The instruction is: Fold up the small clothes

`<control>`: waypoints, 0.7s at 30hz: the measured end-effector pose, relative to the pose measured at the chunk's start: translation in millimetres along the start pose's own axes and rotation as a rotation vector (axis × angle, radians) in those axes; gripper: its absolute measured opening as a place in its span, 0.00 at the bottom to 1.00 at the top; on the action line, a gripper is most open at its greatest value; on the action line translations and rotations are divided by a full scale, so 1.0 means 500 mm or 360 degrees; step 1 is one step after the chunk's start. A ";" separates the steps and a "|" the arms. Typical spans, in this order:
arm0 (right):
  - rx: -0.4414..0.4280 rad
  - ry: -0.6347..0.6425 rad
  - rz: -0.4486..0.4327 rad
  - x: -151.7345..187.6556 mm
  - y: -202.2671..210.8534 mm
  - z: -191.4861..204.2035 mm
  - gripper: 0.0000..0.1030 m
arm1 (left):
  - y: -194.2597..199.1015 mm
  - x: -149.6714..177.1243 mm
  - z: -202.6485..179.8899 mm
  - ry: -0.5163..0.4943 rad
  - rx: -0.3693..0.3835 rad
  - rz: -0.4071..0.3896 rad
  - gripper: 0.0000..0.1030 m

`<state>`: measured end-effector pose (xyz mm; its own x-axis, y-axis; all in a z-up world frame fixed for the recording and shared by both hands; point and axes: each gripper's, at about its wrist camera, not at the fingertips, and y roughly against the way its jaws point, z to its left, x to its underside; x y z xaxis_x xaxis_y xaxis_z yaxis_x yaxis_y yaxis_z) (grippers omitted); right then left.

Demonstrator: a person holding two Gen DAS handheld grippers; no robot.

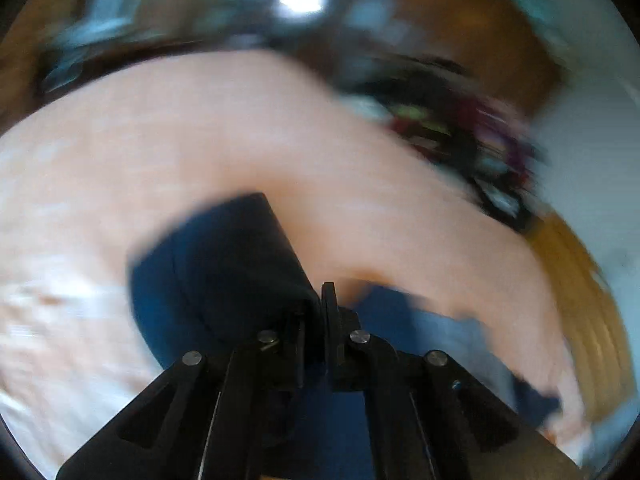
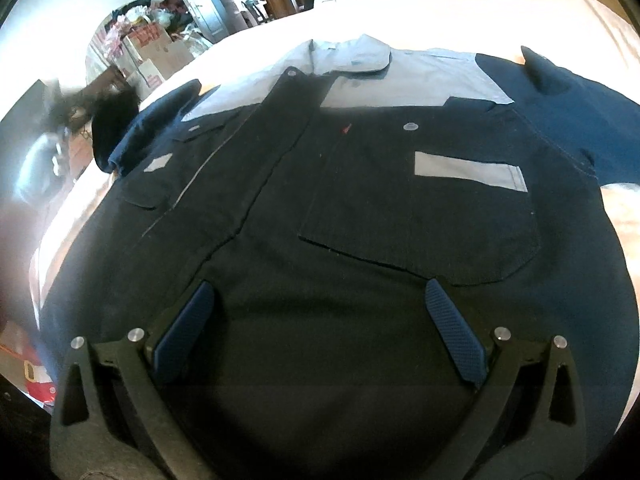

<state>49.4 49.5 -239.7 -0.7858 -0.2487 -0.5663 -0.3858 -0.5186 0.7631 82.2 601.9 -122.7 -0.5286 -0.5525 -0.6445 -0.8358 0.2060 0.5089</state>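
Left gripper (image 1: 320, 312) clamped on a dark blue fold of the shirt (image 2: 360, 208), lifted above the peach sheet (image 1: 200, 140); that view is blurred. Right gripper (image 2: 320, 304) jaws spread wide, nothing between them, low over the shirt's hem. Shirt lies flat on the sheet, front up, grey collar (image 2: 352, 56) at its far end, chest pocket (image 2: 420, 216) just beyond the right gripper.

The right gripper (image 2: 318, 322) hangs over a dark navy shirt (image 2: 320, 200) spread flat on a pale bed (image 2: 460, 12), its jaws wide apart. Between and ahead of the jaws lies the shirt's front; a chest pocket (image 2: 424, 224) sits just beyond the right jaw, the grey collar (image 2: 352, 56) farther ahead.
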 end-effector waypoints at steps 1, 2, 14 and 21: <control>-0.0013 -0.0005 -0.0008 0.000 0.002 -0.001 1.00 | -0.011 0.014 -0.063 -0.0060 0.0116 0.0023 0.05; -0.0021 0.0003 -0.0011 0.000 0.004 -0.001 1.00 | -0.029 0.042 -0.157 -0.0162 0.0285 0.0062 0.12; -0.0242 -0.0299 -0.0034 -0.065 0.087 -0.078 0.98 | -0.055 0.290 -0.089 0.0130 0.0184 0.0301 0.46; -0.0299 -0.0404 0.0017 -0.177 -0.004 -0.127 0.87 | -0.031 0.349 0.092 0.0613 0.0216 0.0172 0.26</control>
<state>150.5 20.9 -210.7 -0.8940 -0.0549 -0.4447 -0.2993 -0.6652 0.6840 -4.2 539.3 -269.3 -0.5418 -0.7779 -0.3183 -0.8042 0.3697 0.4654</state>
